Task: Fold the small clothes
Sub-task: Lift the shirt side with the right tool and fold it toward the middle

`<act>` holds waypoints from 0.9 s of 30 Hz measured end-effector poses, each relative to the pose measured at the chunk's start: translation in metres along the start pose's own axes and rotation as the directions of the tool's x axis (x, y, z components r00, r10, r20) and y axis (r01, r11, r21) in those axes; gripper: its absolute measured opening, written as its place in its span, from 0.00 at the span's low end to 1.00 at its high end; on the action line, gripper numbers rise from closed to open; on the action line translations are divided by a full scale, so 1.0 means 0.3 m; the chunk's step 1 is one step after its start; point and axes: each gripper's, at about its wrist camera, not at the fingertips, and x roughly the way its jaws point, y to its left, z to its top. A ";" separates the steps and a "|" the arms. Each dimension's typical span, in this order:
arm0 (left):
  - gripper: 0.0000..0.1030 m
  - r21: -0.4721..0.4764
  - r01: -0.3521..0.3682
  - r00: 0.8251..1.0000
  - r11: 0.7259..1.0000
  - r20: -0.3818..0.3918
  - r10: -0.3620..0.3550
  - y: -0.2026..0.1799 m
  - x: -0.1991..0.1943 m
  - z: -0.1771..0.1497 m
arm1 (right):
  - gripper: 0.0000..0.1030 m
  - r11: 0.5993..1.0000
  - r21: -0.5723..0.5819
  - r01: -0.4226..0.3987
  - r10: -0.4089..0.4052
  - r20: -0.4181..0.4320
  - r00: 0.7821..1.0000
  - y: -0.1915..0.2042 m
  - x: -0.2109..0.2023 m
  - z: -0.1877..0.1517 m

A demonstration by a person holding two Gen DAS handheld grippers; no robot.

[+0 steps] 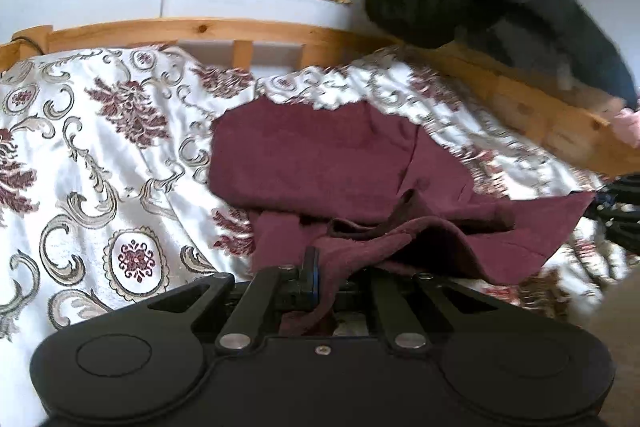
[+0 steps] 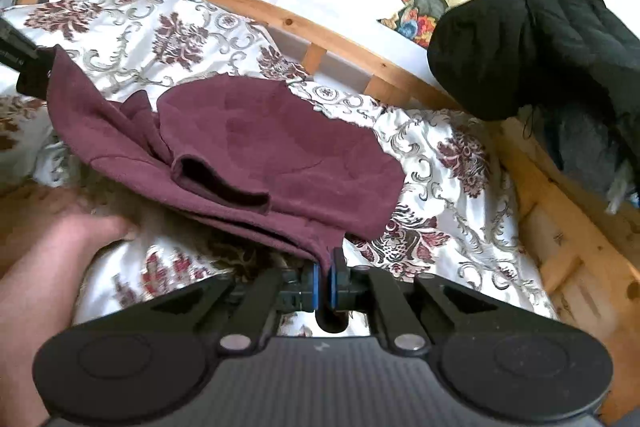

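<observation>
**Maroon garment pinched at two corners over the bed**

A patterned bedspread (image 1: 100,155) covers a bed with a wooden rail (image 1: 200,29) by a white wall. From the left wrist, the maroon garment (image 1: 320,155) lies in the middle of that bedspread, its near edge pinched in the left gripper (image 1: 316,279), fingers pressed together. From the right wrist, the right gripper (image 2: 325,285) clamps the garment's near corner; a black jacket (image 2: 540,43) hangs over the rail, right of the garment.

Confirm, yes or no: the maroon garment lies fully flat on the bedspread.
No: the garment has its near edge lifted off the bedspread, pinched in the right gripper.
</observation>
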 end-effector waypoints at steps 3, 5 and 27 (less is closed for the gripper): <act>0.04 -0.009 0.025 1.000 1.000 0.004 -0.025 0.020 -0.046 0.059 | 0.06 0.996 0.059 -0.059 0.060 -0.004 0.998 -0.024 -0.065 0.025; 0.04 0.004 0.046 0.999 0.999 0.011 -0.046 0.030 -0.072 0.115 | 0.06 0.993 0.077 -0.088 0.088 -0.001 0.996 -0.048 -0.106 0.048; 0.04 0.126 -0.163 0.950 0.979 -0.247 0.190 0.088 0.759 0.787 | 0.06 0.991 0.133 -0.031 0.043 -0.085 0.995 -0.466 0.723 0.337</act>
